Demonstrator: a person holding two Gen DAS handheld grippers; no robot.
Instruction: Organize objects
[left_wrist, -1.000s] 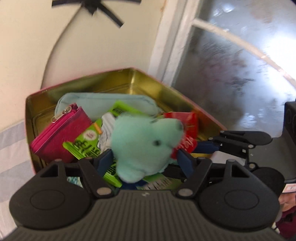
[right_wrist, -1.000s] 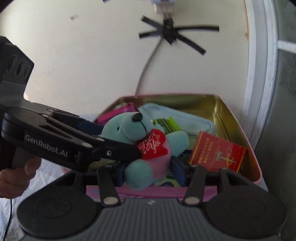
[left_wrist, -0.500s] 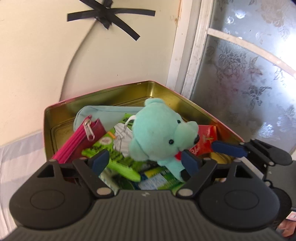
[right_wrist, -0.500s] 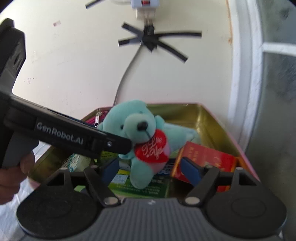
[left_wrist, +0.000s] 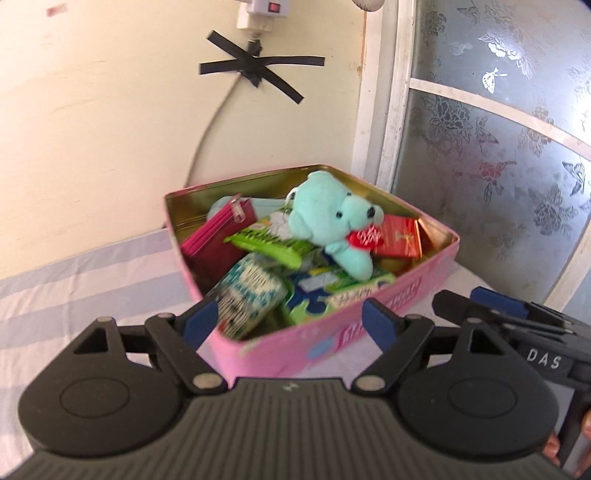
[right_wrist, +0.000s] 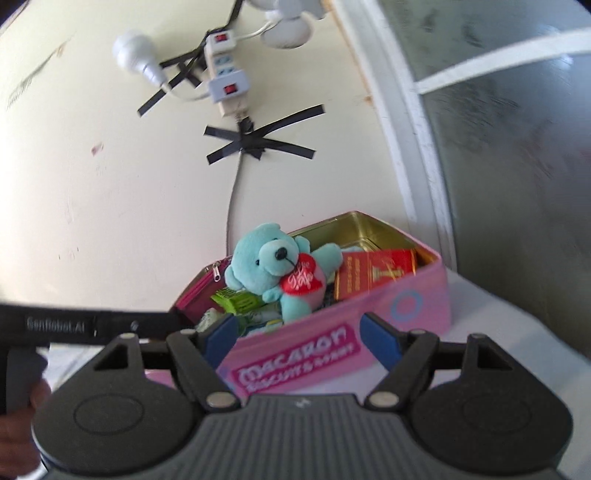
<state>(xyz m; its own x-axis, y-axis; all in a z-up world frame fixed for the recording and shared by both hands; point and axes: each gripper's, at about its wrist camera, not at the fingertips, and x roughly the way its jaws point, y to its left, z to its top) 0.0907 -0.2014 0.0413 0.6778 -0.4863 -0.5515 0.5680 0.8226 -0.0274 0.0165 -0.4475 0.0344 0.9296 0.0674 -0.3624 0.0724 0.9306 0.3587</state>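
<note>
A pink tin (left_wrist: 413, 291) (right_wrist: 424, 295) stands open on the cloth, filled with several things. On top lies a teal teddy bear (left_wrist: 328, 218) (right_wrist: 273, 266) with a red heart on its chest. Beside it are a red box (left_wrist: 399, 236) (right_wrist: 373, 273), a magenta zip pouch (left_wrist: 218, 236) and green packets (left_wrist: 266, 243). My left gripper (left_wrist: 290, 321) is open and stands back from the tin's near corner, holding nothing. My right gripper (right_wrist: 301, 334) is open too, in front of the tin's lettered side, also with nothing in it.
The tin sits against a cream wall with a taped cable (left_wrist: 255, 74) and a power strip (right_wrist: 225, 77). A frosted glass door (left_wrist: 498, 140) is at the right. Striped cloth (left_wrist: 74, 280) covers the surface. A hand (right_wrist: 22, 417) holds the left gripper.
Both grippers let go of the teddy bear and opened. It now lies on top of the things in the tin. Both grippers pulled back from the tin.
</note>
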